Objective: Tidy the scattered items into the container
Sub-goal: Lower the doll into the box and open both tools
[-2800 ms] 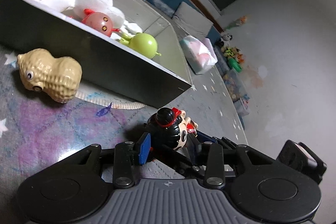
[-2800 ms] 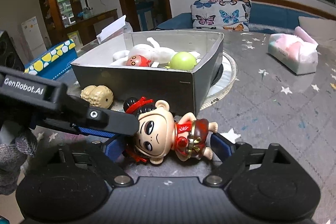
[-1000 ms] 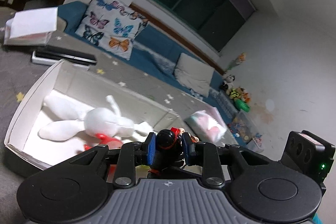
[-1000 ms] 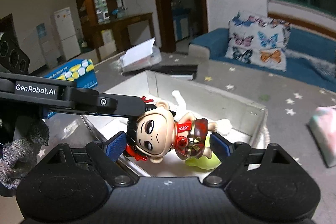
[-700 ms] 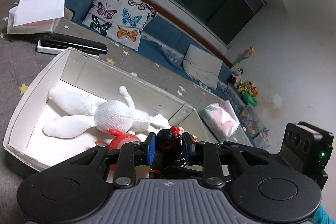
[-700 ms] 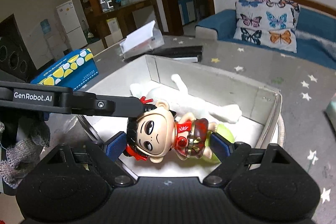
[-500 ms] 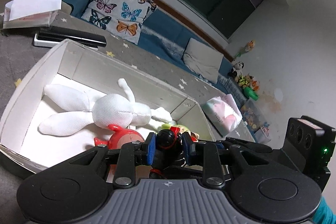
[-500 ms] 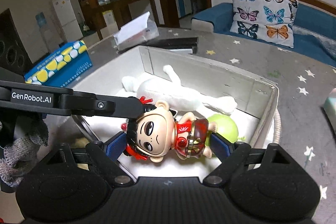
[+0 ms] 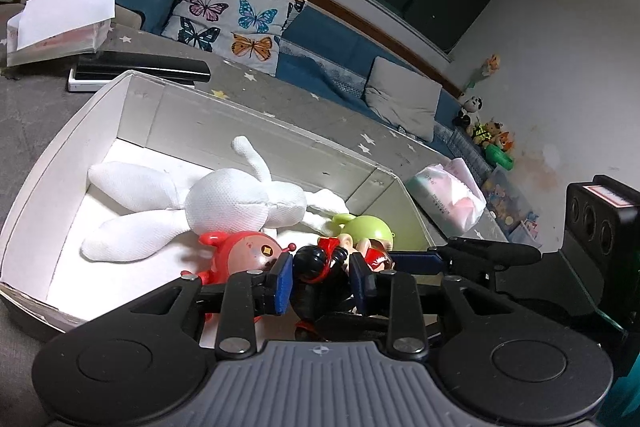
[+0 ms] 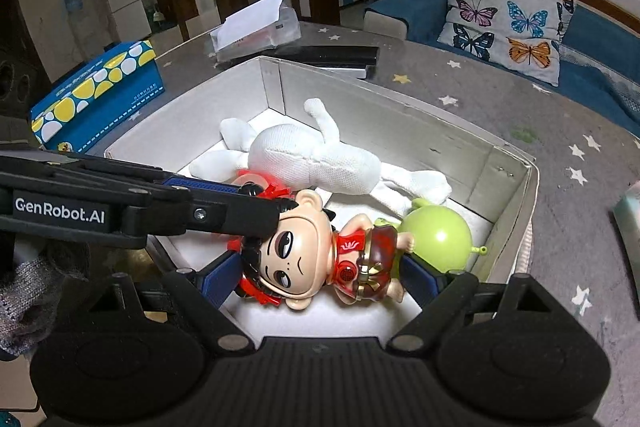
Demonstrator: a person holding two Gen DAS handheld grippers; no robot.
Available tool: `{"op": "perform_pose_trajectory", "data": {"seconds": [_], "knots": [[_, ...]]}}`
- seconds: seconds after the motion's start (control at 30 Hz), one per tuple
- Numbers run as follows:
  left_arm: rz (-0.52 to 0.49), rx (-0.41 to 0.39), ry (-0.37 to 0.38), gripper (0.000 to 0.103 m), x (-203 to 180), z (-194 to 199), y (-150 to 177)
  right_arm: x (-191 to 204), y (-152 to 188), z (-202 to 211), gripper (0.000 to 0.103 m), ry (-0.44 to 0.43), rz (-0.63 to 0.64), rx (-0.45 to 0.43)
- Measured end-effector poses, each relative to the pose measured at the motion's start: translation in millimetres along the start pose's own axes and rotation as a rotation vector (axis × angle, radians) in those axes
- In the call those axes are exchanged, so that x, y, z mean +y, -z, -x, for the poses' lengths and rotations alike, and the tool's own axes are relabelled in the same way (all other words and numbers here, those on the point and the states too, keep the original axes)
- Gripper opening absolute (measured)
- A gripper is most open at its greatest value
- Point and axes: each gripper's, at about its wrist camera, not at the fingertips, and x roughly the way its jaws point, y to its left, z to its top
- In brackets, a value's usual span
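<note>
A doll with black hair and a red outfit (image 10: 312,255) hangs low inside the open white box (image 10: 400,127), over its near end. My right gripper (image 10: 320,275) is shut on it lengthwise, one pad at the head and one at the feet. From the left, my left gripper (image 9: 320,281) straddles the doll's head (image 9: 316,263). Its jaws are opening, and the pads look just clear of the hair. In the box lie a white plush rabbit (image 9: 240,203), a red round toy (image 9: 244,251) and a green round toy (image 10: 436,235).
The box stands on a grey star-patterned table. A blue and yellow tissue box (image 10: 100,91) sits to its left, a black flat device (image 10: 332,55) and a clear box with paper (image 9: 60,19) behind it, and a soft tissue pack (image 9: 448,193) to its right. A blue sofa with a butterfly cushion (image 10: 508,15) lies beyond.
Both grippers carried the doll up from the table and have sunk with it over the box. The left pads have spread slightly. In the right wrist view the doll has tilted.
</note>
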Motion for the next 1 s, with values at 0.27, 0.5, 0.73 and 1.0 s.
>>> {"op": "perform_pose_trajectory", "data": {"seconds": [0.27, 0.5, 0.73, 1.0], "knots": [[0.015, -0.012, -0.003, 0.032, 5, 7, 1, -1, 3, 4, 0.088, -0.004, -0.016, -0.027], [0.007, -0.022, -0.001, 0.032, 0, 13, 1, 1, 5, 11, 0.088, 0.011, -0.015, -0.047], [0.005, -0.053, -0.003, 0.032, -5, 29, 5, 10, 8, 31, 0.088, 0.025, -0.006, -0.106], [0.004, -0.101, -0.016, 0.032, -9, 58, 16, 30, 18, 58, 0.088, 0.048, 0.020, -0.196]]}}
